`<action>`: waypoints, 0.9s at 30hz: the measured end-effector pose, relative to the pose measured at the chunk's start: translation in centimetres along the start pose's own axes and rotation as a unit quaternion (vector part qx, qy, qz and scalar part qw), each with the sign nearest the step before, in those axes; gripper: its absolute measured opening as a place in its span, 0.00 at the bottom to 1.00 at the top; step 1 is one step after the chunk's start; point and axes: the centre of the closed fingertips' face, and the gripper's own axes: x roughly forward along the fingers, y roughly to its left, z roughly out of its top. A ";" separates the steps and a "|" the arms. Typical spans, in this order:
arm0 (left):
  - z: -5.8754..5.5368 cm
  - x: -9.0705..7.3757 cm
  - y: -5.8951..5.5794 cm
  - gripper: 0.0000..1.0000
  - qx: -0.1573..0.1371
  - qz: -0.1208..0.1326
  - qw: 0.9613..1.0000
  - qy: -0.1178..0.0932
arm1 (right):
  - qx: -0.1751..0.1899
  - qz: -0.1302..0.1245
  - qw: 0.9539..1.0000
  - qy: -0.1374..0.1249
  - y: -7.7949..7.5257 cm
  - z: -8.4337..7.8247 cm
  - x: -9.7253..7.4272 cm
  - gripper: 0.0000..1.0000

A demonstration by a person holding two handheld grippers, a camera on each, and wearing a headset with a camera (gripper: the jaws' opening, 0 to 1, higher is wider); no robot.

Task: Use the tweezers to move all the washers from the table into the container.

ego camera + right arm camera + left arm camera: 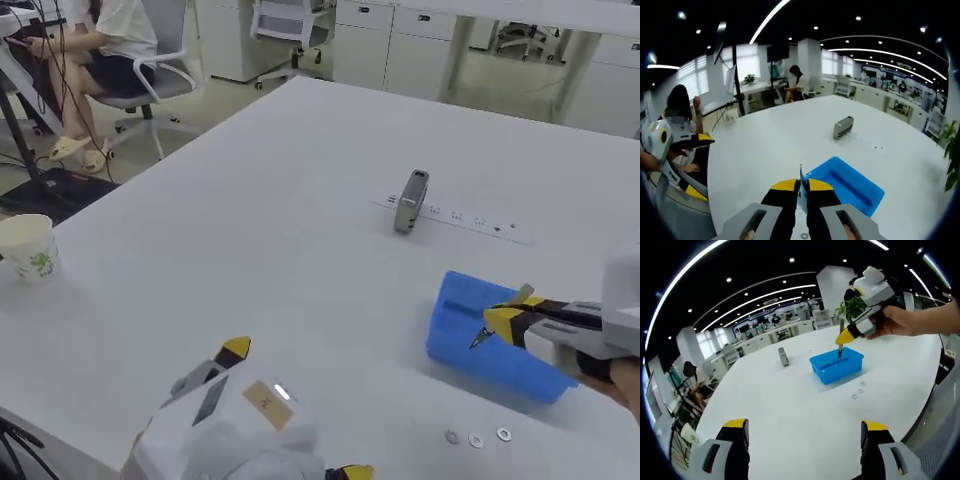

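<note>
Three washers [476,438] lie between the container [480,365] and the tabletop's near edge, nearer your right gripper [512,310], which is clamped on the tweezers [482,337]; the left gripper [295,410] has its jaws apart.

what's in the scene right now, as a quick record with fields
table: white
container: blue, open top
washers: three on the table, in a row beside the container
right gripper: shut on tweezers, tips over the container
left gripper: open, holding nothing
washer in tweezers: cannot tell
</note>
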 end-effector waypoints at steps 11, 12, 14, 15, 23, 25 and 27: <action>0.0 0.0 -0.2 0.95 0.001 -0.003 1.000 0.001 | 0.019 0.016 1.000 0.015 1.7 -2.2 -0.2 0.02; 0.0 0.0 -0.2 0.95 0.001 -0.003 1.000 0.001 | 0.020 0.017 1.000 0.015 1.7 -2.3 -0.2 0.02; 0.0 0.0 -0.1 0.95 0.001 -0.003 1.000 0.001 | 0.021 0.019 0.999 0.018 2.1 -2.6 -0.1 0.02; -0.1 0.0 -0.1 0.95 0.001 -0.003 1.000 0.002 | 0.021 0.020 0.999 0.021 2.2 -2.9 -0.1 0.02; -0.3 0.1 -0.3 0.95 0.008 -0.005 1.000 0.009 | 0.027 0.024 0.999 0.037 2.9 -4.4 0.1 0.03; -0.3 0.2 -0.3 0.95 0.009 -0.006 1.000 0.010 | 0.031 0.026 0.998 0.041 3.1 -4.7 0.2 0.03; -0.4 0.2 -0.3 0.95 0.009 -0.006 1.000 0.011 | 0.030 0.027 0.998 0.046 3.2 -5.2 0.3 0.03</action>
